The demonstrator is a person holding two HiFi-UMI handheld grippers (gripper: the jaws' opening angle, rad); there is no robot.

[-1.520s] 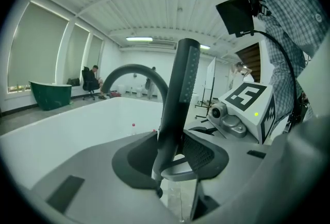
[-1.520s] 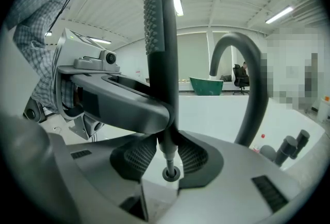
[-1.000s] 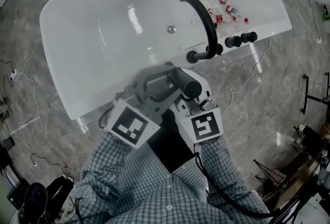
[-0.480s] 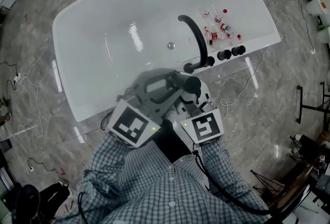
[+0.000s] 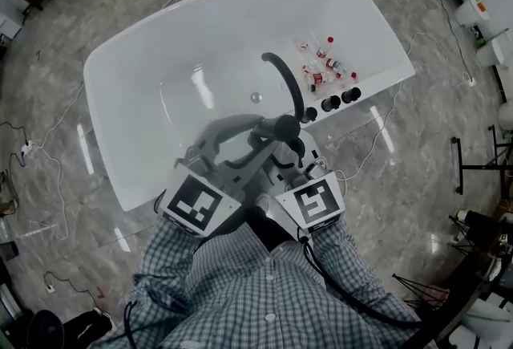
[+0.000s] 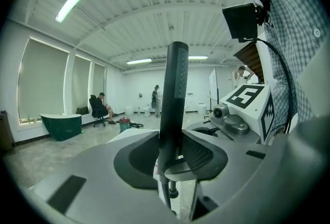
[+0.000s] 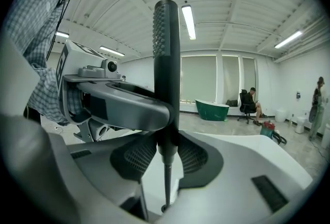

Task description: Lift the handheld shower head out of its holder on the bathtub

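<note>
Overhead, the head view showed a glossy white oval bathtub (image 5: 160, 83) across the upper half of the frame, on a grey marbled floor (image 5: 433, 139). A matte black arched spout (image 5: 284, 79) and round black knobs (image 5: 341, 100) sat on its near rim, with small red-capped bottles (image 5: 321, 62) just beyond them. At centre frame the shower head (image 5: 286, 128), a dark rod with a rounded end, was held up over that rim between the smooth grey left gripper (image 5: 255, 137) and the right gripper (image 5: 280, 152). Each gripper carried a cube with black-and-white square markers. A checked shirt (image 5: 256, 291) filled the bottom of the frame.

In the left gripper view, the shower head stood upright in the middle as a slim, satin-black bar. It passed down between the two curved jaws, and a thin ribbed hose (image 6: 166, 187) ran from its foot. The jaws were closing on it, and the dark ribbed pads (image 6: 198, 155) met the bar on either side. A green tub (image 6: 61, 125) and seated and standing people were far off at lower left.

In the right gripper view, the bar rose through the centre again, and a strip of fine nubs showed along its upper left edge. The right gripper's meshed pads (image 7: 139, 155) pinched the narrow lower neck, and the thin hose dropped below. The left gripper's grey jaw crossed the bar from the left, just above.
</note>
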